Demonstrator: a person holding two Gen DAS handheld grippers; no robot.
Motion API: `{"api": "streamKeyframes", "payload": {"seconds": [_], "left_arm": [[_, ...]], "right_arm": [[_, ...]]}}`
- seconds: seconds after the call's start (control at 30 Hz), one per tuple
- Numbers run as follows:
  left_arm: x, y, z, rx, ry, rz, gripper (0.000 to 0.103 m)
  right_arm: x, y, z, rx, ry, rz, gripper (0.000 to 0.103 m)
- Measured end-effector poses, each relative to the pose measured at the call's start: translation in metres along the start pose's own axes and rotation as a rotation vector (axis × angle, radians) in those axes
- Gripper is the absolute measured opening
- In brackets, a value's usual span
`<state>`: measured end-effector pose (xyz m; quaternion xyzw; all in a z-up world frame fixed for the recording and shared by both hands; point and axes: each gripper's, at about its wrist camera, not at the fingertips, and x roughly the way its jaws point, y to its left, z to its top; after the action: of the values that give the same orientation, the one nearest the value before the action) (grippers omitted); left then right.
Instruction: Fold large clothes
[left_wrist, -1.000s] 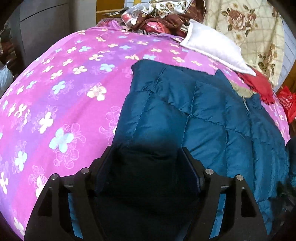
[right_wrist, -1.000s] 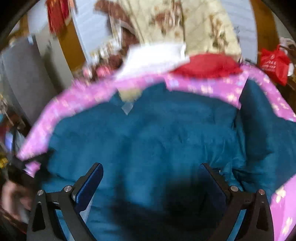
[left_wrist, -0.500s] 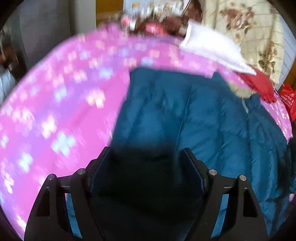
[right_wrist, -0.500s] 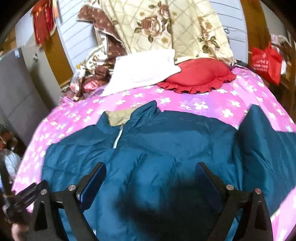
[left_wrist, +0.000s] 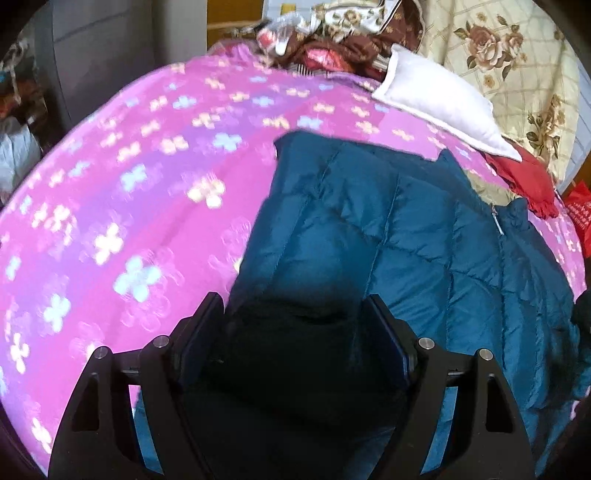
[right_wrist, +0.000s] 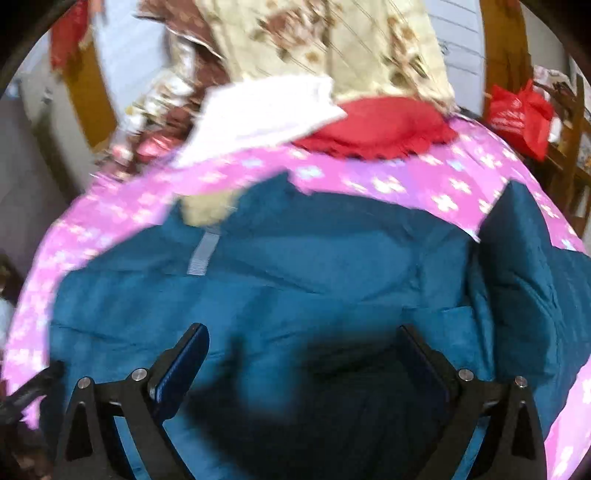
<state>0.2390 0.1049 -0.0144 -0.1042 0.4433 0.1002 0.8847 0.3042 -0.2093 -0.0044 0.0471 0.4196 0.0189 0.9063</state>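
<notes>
Jacket (right_wrist: 332, 266) view has blurred and dropped as right gripper (right_wrist: 301, 354) moved.

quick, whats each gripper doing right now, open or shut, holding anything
Left gripper: open, jaws wide apart over the blue jacket, gripping nothing.
Right gripper: open, also above the jacket, holding nothing.

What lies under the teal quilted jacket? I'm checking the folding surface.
The teal quilted jacket lies on a pink flower-print bedsheet; whatever is directly beneath the jacket is covered.

Daylit, fisheye w/ dark corners; right view motion-blurred, left blurred at bedspread (left_wrist: 122, 206).
</notes>
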Motion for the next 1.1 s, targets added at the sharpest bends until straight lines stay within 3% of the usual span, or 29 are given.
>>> {"api": "streamKeyframes", "payload": {"seconds": [0.13, 0.2, 0.27, 0.4, 0.47, 0.57, 0.67, 0.8, 0.87, 0.93, 1.0, 1.1], "left_arm": [[-0.015, -0.014, -0.003, 0.062, -0.065, -0.008, 0.079], [-0.007, -0.027, -0.008, 0.127, -0.032, -0.031, 0.079], [0.010, -0.037, -0.015, 0.179, 0.035, -0.013, 0.079], [0.009, -0.036, -0.015, 0.179, 0.031, -0.007, 0.080], [0.006, -0.030, -0.014, 0.149, 0.025, -0.009, 0.080], [-0.004, -0.024, -0.014, 0.122, -0.001, 0.004, 0.080], [-0.013, -0.023, -0.016, 0.121, -0.023, 0.002, 0.080], [-0.019, -0.027, -0.021, 0.139, -0.030, -0.007, 0.080], [-0.021, -0.032, -0.024, 0.153, -0.038, -0.009, 0.080], [-0.023, -0.038, -0.025, 0.171, -0.050, 0.002, 0.080], [-0.024, -0.041, -0.026, 0.182, -0.059, 0.000, 0.080], [-0.027, -0.045, -0.029, 0.196, -0.071, 0.010, 0.080]], "right_arm": [[0.017, 0.028, -0.034, -0.104, 0.093, -0.005, 0.101], [0.037, 0.025, -0.049, -0.117, 0.137, -0.038, 0.103], [0.040, 0.022, -0.053, -0.107, 0.119, -0.016, 0.103], [0.033, 0.014, -0.043, -0.098, 0.153, -0.001, 0.102], [0.006, -0.003, -0.035, -0.058, 0.078, -0.011, 0.102], [-0.041, -0.051, -0.025, 0.007, -0.049, -0.061, 0.102], [-0.079, -0.139, -0.017, 0.109, -0.139, -0.214, 0.102], [-0.097, -0.281, -0.024, 0.299, -0.096, -0.439, 0.102], [-0.100, -0.342, -0.036, 0.391, -0.053, -0.504, 0.102], [-0.098, -0.403, -0.050, 0.505, -0.002, -0.544, 0.102], [-0.091, -0.451, -0.065, 0.609, 0.029, -0.524, 0.101], [-0.079, -0.486, -0.075, 0.683, 0.017, -0.467, 0.103]]}}
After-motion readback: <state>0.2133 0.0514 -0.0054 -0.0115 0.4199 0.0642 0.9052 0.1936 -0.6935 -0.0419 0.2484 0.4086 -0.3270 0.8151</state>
